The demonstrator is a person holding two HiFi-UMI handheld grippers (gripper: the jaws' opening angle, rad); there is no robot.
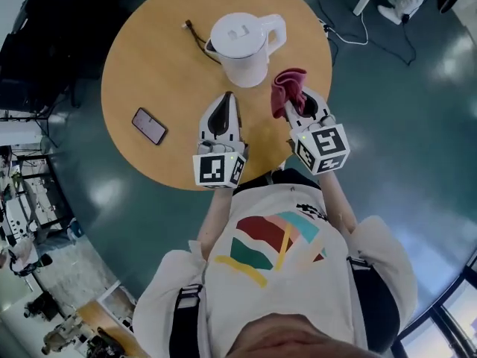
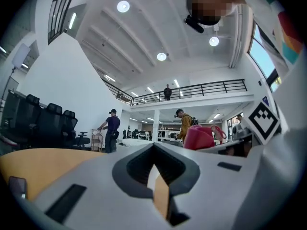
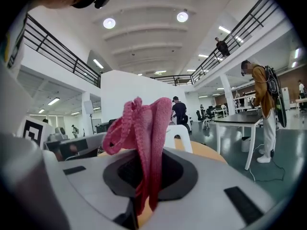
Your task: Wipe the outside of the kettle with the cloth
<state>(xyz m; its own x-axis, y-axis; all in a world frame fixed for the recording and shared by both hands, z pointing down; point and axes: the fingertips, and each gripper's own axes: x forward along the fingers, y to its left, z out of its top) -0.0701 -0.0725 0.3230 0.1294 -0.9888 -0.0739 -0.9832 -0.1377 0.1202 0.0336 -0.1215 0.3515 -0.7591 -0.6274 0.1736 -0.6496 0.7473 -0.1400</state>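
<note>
A white kettle [image 1: 241,46] with its lid shut stands at the far side of the round wooden table [image 1: 149,58], handle to the right. My right gripper [image 1: 297,104] is shut on a pink cloth [image 1: 288,87], which sticks up bunched just right of the kettle's base and apart from it. In the right gripper view the cloth [image 3: 143,128] rises out of the shut jaws [image 3: 145,178], with the kettle's handle [image 3: 181,139] behind it. My left gripper [image 1: 223,112] hovers near the kettle's front, shut and empty. In the left gripper view that gripper [image 2: 154,147] has its jaws together, and the cloth [image 2: 198,137] is at the right.
A dark phone [image 1: 149,125] lies on the table's left part. A cable with a small plug [image 1: 195,33] runs behind the kettle to the left. The table's near edge is under both grippers. Beyond it is teal floor [image 1: 402,110], with more cables at the far right.
</note>
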